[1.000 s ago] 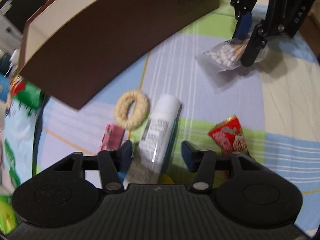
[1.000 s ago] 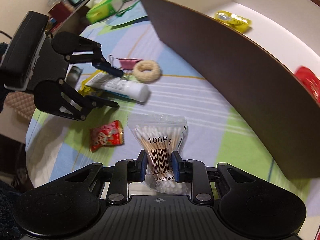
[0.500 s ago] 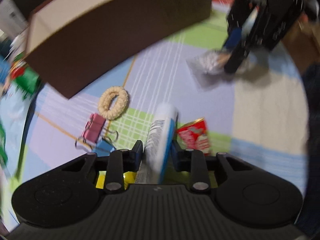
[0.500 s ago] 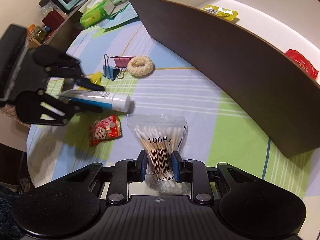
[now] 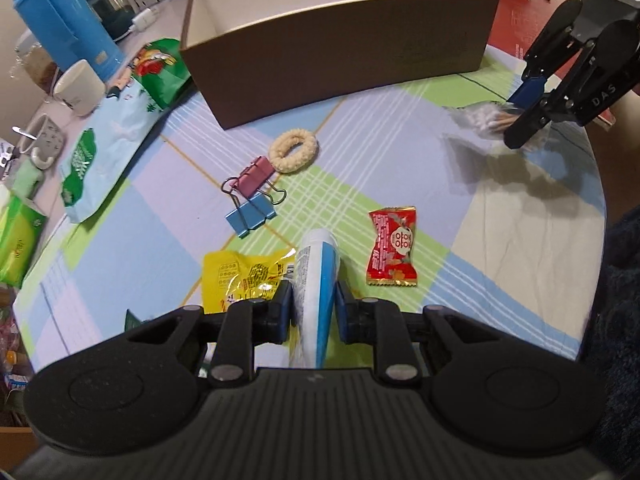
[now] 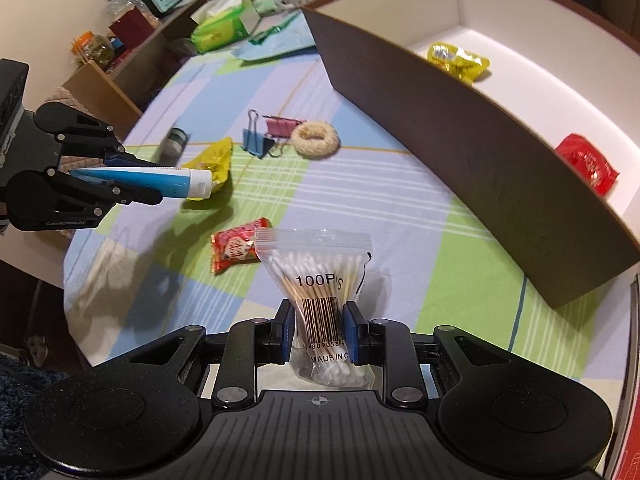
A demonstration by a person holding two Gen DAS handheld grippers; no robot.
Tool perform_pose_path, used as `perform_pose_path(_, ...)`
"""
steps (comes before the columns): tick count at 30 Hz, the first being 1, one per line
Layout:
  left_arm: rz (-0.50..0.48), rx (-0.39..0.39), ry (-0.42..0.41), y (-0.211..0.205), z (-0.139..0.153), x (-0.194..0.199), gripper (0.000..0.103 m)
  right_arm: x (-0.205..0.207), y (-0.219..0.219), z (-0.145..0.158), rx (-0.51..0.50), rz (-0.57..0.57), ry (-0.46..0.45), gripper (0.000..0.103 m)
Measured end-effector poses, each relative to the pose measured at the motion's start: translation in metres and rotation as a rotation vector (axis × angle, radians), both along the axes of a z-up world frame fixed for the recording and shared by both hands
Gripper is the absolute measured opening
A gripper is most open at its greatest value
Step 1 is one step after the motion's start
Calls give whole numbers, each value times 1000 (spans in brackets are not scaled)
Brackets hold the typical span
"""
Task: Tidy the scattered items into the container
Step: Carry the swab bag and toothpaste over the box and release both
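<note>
Here the left gripper (image 5: pixel 314 308) fingers clamp a smooth white-and-blue tube (image 5: pixel 316 280) above the checked desk (image 5: pixel 400 152), while the right gripper (image 6: pixel 319 332) pinches a crinkly clear swab bag (image 6: pixel 318 280) near the brown cardboard box (image 6: pixel 460 152).

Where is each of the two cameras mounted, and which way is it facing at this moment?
Left wrist: sits behind the left gripper, which clamps a tube; faces the brown box across the checked cloth; right gripper at upper right.
Right wrist: sits behind the right gripper, which clamps a cotton swab bag; faces the box from its end; left gripper at left.
Shared: box, ring, binder clips, red packet.
</note>
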State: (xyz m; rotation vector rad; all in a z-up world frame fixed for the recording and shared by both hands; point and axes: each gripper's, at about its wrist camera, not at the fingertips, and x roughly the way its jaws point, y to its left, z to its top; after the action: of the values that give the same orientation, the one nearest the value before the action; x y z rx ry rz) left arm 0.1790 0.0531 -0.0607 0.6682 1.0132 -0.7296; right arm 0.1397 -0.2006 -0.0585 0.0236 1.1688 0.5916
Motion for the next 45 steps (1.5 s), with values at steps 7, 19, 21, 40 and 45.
perform_pose_path(7,13,-26,-33,3,20,-20,18,-14,-5,14,24,-3,-24,25)
perform_pose_path(19,10,-50,-82,-1,51,-34,18,-25,-22,39,49,-4,-60,25)
perform_pose_path(21,12,-59,-94,-2,57,-34,18,-26,-26,43,53,-6,-68,25)
perform_pose_path(40,-42,-106,-218,-39,116,-11,18,-2,-68,100,63,27,-188,25)
perform_pose_path(45,-74,-102,-265,-58,129,2,18,12,-87,118,35,21,-245,25)
